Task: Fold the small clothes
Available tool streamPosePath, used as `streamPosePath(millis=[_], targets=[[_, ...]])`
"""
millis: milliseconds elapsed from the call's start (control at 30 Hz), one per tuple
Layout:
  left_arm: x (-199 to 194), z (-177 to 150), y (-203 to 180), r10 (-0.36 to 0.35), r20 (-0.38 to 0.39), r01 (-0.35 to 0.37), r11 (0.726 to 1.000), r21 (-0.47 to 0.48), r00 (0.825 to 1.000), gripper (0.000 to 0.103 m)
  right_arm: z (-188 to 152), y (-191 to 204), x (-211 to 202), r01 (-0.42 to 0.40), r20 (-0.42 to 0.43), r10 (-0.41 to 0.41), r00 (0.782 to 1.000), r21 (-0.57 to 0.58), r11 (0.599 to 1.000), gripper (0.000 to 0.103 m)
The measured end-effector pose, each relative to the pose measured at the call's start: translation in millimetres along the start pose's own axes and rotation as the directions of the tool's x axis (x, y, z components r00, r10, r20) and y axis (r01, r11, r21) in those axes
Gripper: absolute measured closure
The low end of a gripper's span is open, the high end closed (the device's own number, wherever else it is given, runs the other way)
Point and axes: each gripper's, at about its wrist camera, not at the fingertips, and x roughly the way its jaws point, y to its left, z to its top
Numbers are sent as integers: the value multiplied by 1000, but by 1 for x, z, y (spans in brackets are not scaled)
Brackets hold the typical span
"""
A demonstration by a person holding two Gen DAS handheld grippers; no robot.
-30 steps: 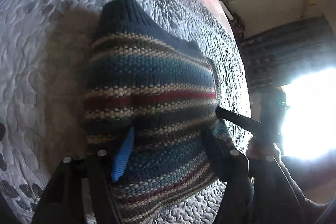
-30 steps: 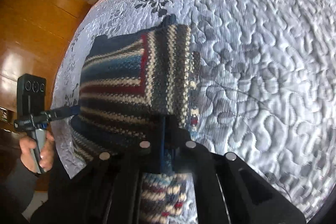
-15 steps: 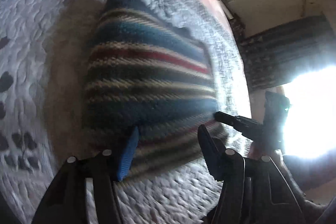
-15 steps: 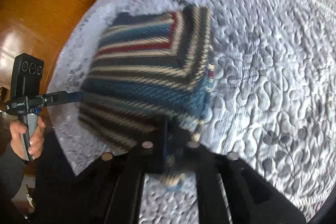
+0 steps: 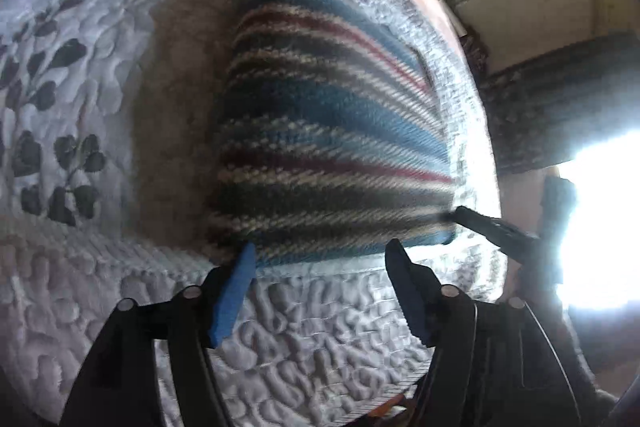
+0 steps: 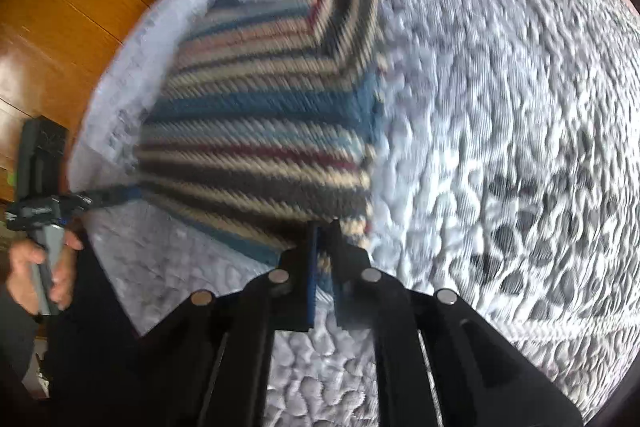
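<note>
Since half a second ago my left gripper [image 5: 320,259] has backed off the sweater [image 5: 320,131], and the near hem, then between its fingers, now lies just beyond their tips. Both views are smeared by motion.

Quilt [image 5: 80,67]: grey, stitched, covering the bed; leaf print at left.

Sweater: striped knit, folded into a compact block, lying on the quilt toward its far edge. In the right view one flap lies turned over the top with stripes running crosswise [image 6: 344,27].

Left gripper: jaws released and spread, holding nothing.

Right gripper [image 6: 324,239]: jaws clenched on the near right corner of the sweater.

Judgement: the fold is nearly finished and I am setting the block down. To do it well I should lower the right corner flat before letting go, draw straight back so the knit does not drag, and keep the left fingers clear of the hem.
</note>
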Motion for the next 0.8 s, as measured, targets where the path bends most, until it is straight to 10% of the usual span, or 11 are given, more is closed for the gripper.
streamPosePath(millis=[133,300,500,600,800], targets=[[4,-14,1,23,-28,-24,999,-35,999,27,-5,-1,4,26,1,-26,1000,44,999,96],[-49,-54,-36,168,92,-175,983,63,981,13,-25,22,-49,71,93,-74,993,39,997,22],[-144,-113,-120,413,437,-527,832,176,799,11,-62,79,-106,311,176,-305,936,-3,950,5],[-159,-130,-160,462,450,-585,790,183,764,9,-81,113,-130,484,183,-480,858,20,875,3],[-178,-158,-174,423,393,-527,825,207,816,9,-108,151,-191,383,280,-375,884,28,923,3]])
